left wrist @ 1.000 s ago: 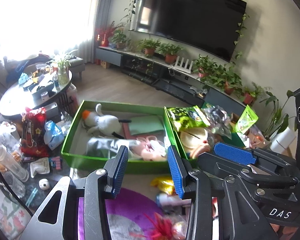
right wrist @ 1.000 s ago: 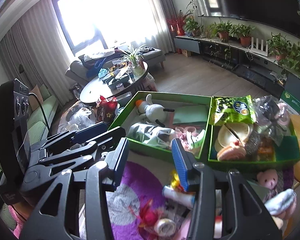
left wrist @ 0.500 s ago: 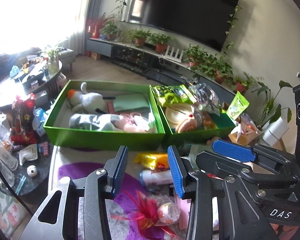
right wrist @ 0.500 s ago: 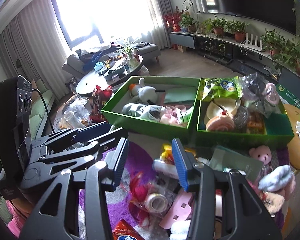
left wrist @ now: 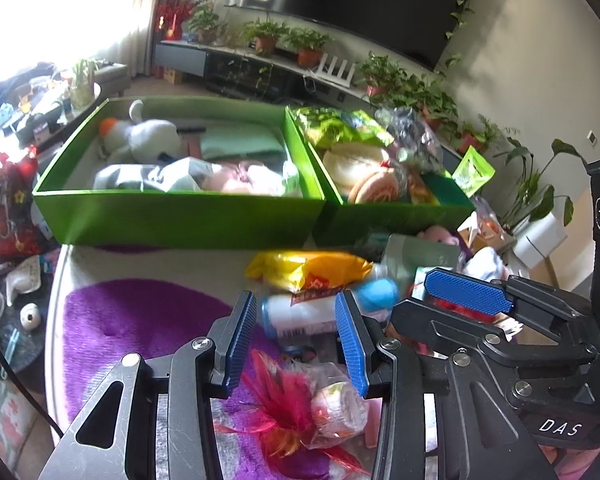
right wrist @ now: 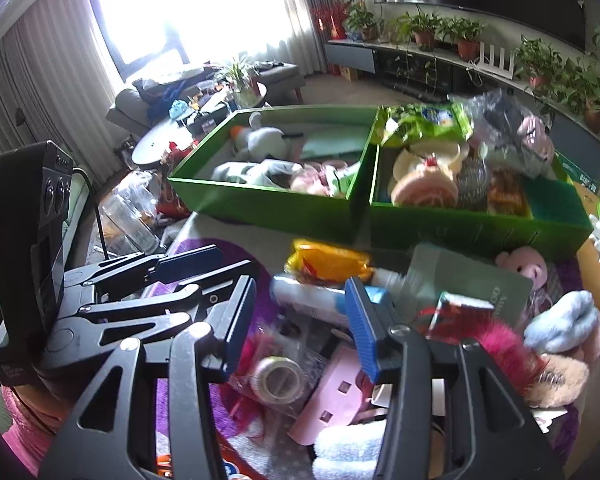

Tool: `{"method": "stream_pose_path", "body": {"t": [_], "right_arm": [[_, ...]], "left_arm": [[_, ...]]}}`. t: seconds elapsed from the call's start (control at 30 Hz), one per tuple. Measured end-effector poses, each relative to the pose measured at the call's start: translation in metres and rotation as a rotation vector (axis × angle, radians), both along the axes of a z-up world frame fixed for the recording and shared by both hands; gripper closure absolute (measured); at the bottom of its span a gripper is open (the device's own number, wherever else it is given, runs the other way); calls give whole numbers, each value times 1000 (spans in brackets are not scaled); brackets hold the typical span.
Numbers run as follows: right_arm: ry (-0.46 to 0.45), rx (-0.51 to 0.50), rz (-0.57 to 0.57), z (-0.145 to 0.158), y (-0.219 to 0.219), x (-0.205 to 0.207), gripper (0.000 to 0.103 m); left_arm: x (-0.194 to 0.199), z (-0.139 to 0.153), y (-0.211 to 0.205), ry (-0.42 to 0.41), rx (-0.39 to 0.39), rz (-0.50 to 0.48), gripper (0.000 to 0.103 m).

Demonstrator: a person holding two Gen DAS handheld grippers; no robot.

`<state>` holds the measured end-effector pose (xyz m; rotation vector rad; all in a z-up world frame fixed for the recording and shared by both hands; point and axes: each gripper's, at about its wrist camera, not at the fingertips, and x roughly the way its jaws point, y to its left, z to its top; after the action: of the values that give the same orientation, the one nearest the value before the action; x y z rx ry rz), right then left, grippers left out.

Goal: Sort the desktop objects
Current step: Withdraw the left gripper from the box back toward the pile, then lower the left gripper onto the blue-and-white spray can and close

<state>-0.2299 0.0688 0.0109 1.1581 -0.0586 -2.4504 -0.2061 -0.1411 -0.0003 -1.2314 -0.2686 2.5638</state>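
Both tools, left (left wrist: 296,338) and right (right wrist: 302,322), are gaping empty; the white bottle (left wrist: 304,314) ahead (round, cluttered) is risking rolling away.

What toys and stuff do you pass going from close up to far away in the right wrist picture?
Roll of tape → white bottle → yellow snack bag → green box wall → white plush duck → round coffee table → bright window.

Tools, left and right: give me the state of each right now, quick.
Left tool: open, holding nothing, over the white bottle.
Right tool: open, holding nothing.
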Motion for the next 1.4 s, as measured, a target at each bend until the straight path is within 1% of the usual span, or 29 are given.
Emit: {"method": "stream_pose_path", "body": {"t": [0.2,0.43,0.77,0.87,0.97,1.13,1.3,1.4], "right_arm": [[-33,28,-17,-20,2,-6,56],[-40,57,-51,-30,5,-9,57],[-63,67,-70,-45,10,-13,56],[-78,66,-75,-49,12,-16,57],[-86,66,-81,-52,14,-17,57],[-89,68,-79,-55,13,-19,57],[-99,70,-80,-58,12,-20,57],[-100,70,-83,-59,13,-21,58]], "left_arm": [[-6,-19,-1,-25,-8,1,62],[-11,-36,0,-57,1,-10,62],[-13,-49,7,-76,19,-52,62],[-14,-50,7,-69,19,-50,62],[-16,-51,5,-71,37,-52,62],[-17,-53,3,-71,52,-56,61],[-17,-54,3,-74,52,-49,52],[-18,-55,1,-73,62,-47,51]]}}
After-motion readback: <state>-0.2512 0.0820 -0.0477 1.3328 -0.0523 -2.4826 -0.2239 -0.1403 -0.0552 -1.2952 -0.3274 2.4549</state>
